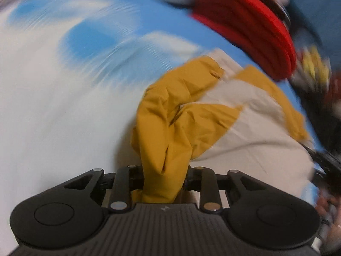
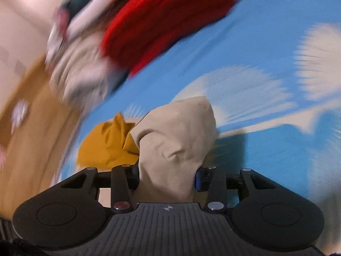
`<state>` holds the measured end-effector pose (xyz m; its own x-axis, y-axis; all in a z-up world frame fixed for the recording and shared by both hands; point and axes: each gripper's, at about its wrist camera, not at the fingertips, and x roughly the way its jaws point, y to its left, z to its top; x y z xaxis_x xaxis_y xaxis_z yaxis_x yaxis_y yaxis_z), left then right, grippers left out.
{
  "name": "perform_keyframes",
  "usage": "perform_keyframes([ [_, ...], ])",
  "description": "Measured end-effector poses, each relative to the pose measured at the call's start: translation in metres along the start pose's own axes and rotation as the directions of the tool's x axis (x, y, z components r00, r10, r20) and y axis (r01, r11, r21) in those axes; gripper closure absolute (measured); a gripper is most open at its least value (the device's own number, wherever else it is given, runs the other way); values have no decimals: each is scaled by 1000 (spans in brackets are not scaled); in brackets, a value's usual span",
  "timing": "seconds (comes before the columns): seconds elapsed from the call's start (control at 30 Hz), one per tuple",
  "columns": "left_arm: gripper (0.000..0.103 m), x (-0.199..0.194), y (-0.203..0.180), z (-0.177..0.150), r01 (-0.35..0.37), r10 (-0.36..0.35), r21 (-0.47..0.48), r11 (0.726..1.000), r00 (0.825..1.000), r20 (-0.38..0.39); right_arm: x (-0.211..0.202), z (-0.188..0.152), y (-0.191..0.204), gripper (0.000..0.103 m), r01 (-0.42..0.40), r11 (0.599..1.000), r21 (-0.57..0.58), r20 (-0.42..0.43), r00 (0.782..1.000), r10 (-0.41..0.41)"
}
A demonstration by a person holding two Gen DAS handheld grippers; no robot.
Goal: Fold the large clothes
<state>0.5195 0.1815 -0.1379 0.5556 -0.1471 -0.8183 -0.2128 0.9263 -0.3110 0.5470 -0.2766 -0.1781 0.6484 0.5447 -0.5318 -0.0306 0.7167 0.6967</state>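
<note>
While bunched, garment [image 1: 170, 115] sits clamped between both jaws.

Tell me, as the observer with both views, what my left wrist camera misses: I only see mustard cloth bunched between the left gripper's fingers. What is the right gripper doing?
Observer: The right gripper is shut on the beige part of the same garment.
Operator: Is any mustard cloth near it?
Observer: Yes, a mustard fold lies just left of the beige bunch, on the blue and white sheet.
Operator: Anything else on that side?
Observer: A red garment lies farther back, with a tan cardboard-like surface at the left edge; blur hides its details.
</note>
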Motion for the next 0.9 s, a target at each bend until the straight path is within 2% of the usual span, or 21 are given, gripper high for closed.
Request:
perform_keyframes([
  [0.07, 73, 41, -55, 61, -8, 8, 171, 985, 1000, 1, -25, -20, -28, 60, 30, 992, 122, 104, 994, -43],
  [0.13, 73, 79, -128, 100, -32, 15, 370, 929, 999, 48, -50, -49, -49, 60, 26, 977, 212, 197, 978, -69],
  [0.23, 73, 120, -212, 122, -26, -11, 506, 862, 998, 70, -72, -91, -64, 60, -6, 950, 311, 317, 943, -98],
  [0.3, 71, 138, -248, 125, -29, -20, 545, 838, 996, 83, -73, -108, -68, 56, -27, 937, 348, 365, 925, -109],
  [0.33, 62, 143, -256, 127, -44, -8, 539, 841, 996, 94, -72, -109, -68, 54, -30, 933, 359, 370, 922, -113],
  [0.37, 56, 145, -257, 129, -74, 15, 512, 856, 993, 119, -71, -107, -70, 49, -37, 930, 367, 370, 922, -109],
  [0.4, 41, 146, -252, 132, -104, 34, 491, 865, 988, 150, -69, -104, -72, 47, -39, 926, 375, 361, 926, -107],
  [0.43, 28, 141, -243, 133, -157, 68, 465, 871, 977, 202, -70, -100, -74, 41, -34, 919, 392, 347, 931, -113],
  [0.5, 14, 128, -225, 139, -270, 141, 428, 862, 940, 309, -78, -94, -75, 33, -3, 910, 415, 336, 930, -151],
  [0.57, 13, 106, -201, 140, -352, 209, 388, 852, 907, 366, -92, -92, -72, 18, 43, 891, 452, 329, 920, -211],
  [0.67, 13, 47, -166, 124, -346, 201, 349, 871, 899, 389, -122, -88, -65, 16, 104, 861, 498, 350, 884, -309],
  [0.7, 10, 23, -155, 113, -334, 188, 338, 880, 898, 397, -135, -87, -59, 16, 149, 848, 509, 356, 860, -365],
  [0.73, 2, -3, -145, 98, -317, 167, 339, 886, 899, 404, -149, -82, -47, 15, 249, 842, 478, 355, 823, -445],
  [0.77, 0, -28, -136, 80, -309, 153, 341, 888, 897, 414, -160, -78, -32, 15, 322, 856, 404, 386, 789, -479],
  [0.8, 0, -56, -129, 58, -319, 156, 333, 887, 887, 434, -167, -75, -17, 15, 389, 866, 315, 412, 766, -494],
  [0.83, 0, -84, -125, 39, -325, 153, 331, 886, 878, 454, -175, -74, 5, 15, 468, 861, 201, 422, 752, -507],
  [0.9, 0, -125, -130, -10, -301, 114, 338, 891, 872, 477, -191, -87, 44, 13, 510, 860, -4, 456, 767, -452],
])
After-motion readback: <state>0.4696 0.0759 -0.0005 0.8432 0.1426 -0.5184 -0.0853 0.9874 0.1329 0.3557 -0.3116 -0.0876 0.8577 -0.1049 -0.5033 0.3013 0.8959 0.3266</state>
